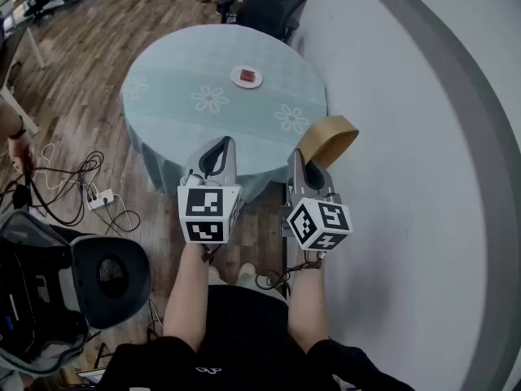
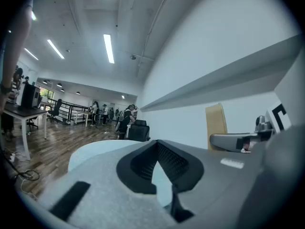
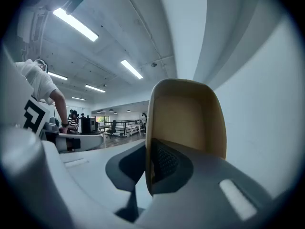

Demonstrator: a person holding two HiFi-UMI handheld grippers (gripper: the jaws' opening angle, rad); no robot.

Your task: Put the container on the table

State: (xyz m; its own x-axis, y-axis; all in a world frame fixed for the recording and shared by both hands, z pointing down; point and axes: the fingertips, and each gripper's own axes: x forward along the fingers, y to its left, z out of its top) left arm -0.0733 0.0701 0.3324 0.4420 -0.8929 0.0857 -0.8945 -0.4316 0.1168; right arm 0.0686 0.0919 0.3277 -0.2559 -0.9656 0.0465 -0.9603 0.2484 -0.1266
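A tan, open-topped container (image 1: 327, 140) hangs in the air just off the near right edge of the round table (image 1: 179, 72) with the pale teal flowered cloth. My right gripper (image 1: 304, 163) is shut on its wall; in the right gripper view the container (image 3: 188, 113) fills the middle, with the right gripper (image 3: 148, 151) pinching its near rim. Beside it, my left gripper (image 1: 217, 155) hovers over the table's near edge, shut with nothing in it. In the left gripper view, the left gripper (image 2: 157, 144) points across the table (image 2: 95, 151), and the container (image 2: 216, 123) shows at the right.
A small white plate (image 1: 247, 76) with something red on it lies on the table's far side. A white wall (image 1: 423, 137) runs along the right. On the wooden floor are a black office chair (image 1: 110, 275) at lower left, cables with a power strip (image 1: 98, 198), and dark chairs (image 1: 269, 2) behind the table.
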